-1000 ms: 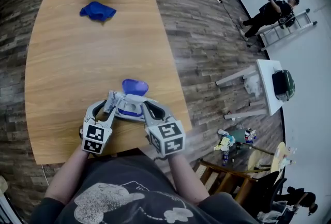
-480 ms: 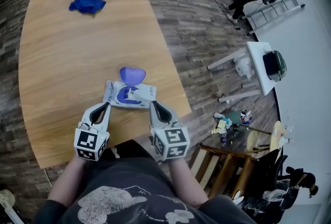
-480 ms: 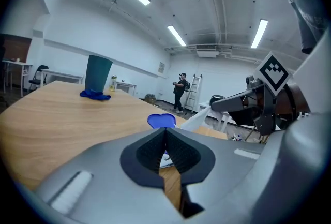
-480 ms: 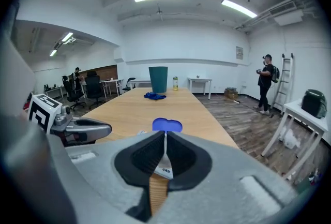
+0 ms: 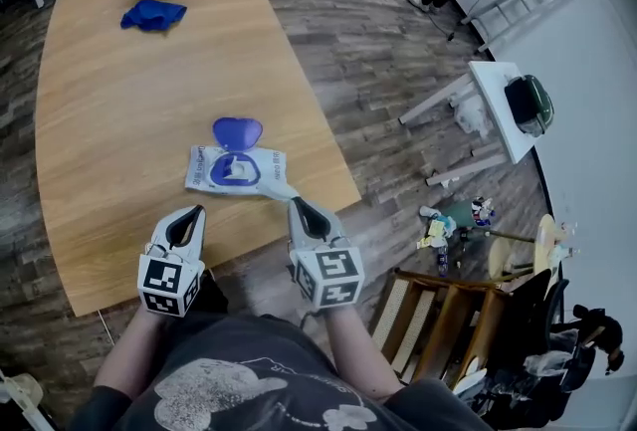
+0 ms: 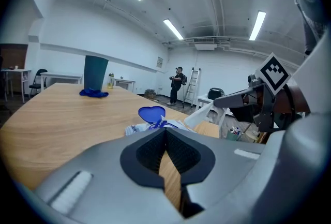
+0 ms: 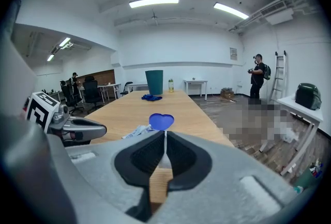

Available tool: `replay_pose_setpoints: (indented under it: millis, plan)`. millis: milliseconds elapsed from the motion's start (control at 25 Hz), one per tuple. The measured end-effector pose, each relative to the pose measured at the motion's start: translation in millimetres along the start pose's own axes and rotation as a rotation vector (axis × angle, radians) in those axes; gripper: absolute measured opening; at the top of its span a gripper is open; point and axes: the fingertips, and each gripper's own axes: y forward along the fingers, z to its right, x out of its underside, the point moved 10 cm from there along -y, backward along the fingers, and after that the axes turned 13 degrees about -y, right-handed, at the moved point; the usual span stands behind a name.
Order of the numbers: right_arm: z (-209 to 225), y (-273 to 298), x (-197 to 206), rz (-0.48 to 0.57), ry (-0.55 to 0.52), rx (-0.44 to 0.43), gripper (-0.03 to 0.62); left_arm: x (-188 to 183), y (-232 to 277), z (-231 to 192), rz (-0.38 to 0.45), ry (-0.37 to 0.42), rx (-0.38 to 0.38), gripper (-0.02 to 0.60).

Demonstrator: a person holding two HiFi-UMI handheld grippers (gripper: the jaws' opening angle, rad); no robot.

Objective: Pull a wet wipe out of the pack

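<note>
You are drawing both tongs back from the pack (image 5: 235, 169), which is lying open on the table (image 5: 119, 120) near its right edge. Your right tongs (image 5: 301, 208) are pinching the wet wipe (image 5: 283, 188), now trailing half out. Your left tongs (image 5: 187, 218) are closed on nothing, so the unheld pack may be dragging.

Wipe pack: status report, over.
Left gripper shut, empty. Right gripper shut on wet wipe, stretched from open pack. Nothing in the way.
</note>
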Motion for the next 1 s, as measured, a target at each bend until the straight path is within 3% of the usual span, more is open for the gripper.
replay_pose_setpoints:
  millis: [480, 1000]
  plan:
    - [9.9, -105.6, 59.6, 0.126, 0.116, -0.070, 0.006, 28.1, -41.8, 81.9, 0.039, 0.039, -0.052, 0.018]
    - [3.3, -220.0, 95.6, 0.232, 0.066, -0.085, 0.006, 81.4, -127.2, 165.7, 0.109, 0.043, -0.101, 0.018]
